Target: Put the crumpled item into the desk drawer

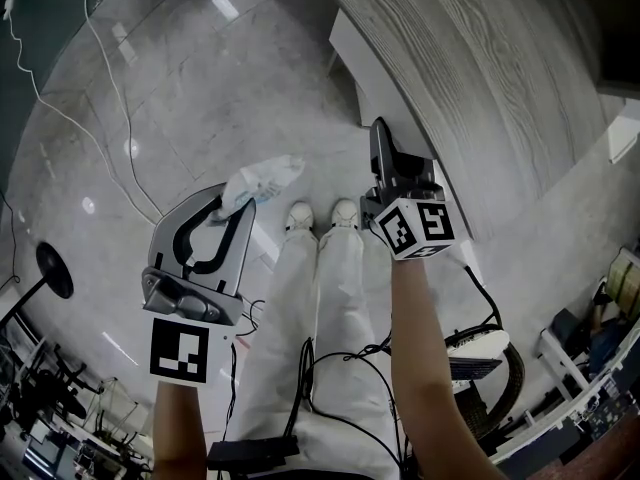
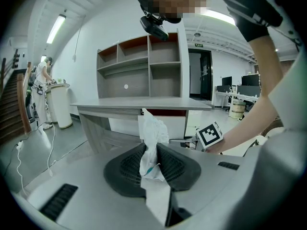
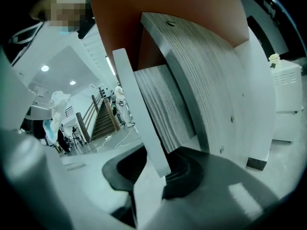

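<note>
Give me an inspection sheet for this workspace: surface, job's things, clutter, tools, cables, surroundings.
Surface: grey wood-grain desk; nothing seen on the part in view.
Job's things: crumpled white bag pinched in the left tool; white panel under the desktop, probably the drawer front.
Clutter: nothing seen.
Tools: left tool shut on the bag; right tool straddles the panel's edge, contact unclear.
Cables: white cable across the floor; black cables by the person's trousers.
Surroundings: shelf unit over the desk, stairs, a person far off.

No legible text — square markers (image 1: 181,350) only
</note>
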### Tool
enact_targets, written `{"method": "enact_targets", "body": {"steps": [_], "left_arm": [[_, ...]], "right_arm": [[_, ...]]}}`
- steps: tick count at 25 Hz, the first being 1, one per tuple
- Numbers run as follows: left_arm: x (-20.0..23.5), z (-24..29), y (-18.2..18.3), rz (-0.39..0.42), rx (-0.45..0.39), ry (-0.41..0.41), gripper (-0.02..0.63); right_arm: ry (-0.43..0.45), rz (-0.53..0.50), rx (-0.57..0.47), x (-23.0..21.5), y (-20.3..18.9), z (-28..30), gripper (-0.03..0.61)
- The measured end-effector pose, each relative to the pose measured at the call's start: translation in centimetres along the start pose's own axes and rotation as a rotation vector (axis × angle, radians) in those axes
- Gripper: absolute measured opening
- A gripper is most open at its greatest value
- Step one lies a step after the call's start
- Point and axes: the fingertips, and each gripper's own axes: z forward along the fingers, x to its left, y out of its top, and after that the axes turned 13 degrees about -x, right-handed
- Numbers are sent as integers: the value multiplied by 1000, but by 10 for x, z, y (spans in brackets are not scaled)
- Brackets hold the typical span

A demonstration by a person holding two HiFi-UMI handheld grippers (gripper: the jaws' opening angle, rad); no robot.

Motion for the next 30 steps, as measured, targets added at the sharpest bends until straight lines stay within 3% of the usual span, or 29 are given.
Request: {"method": "enact_targets", "body": {"steps": [14, 30], "left_arm": [[0, 0, 0, 6, -11, 0, 67], [-6, 6, 11, 36, -33, -21, 67]], "right_arm": [[83, -63, 63, 37, -19, -14, 78], [114, -123, 109, 38, -28, -17, 75]]}}
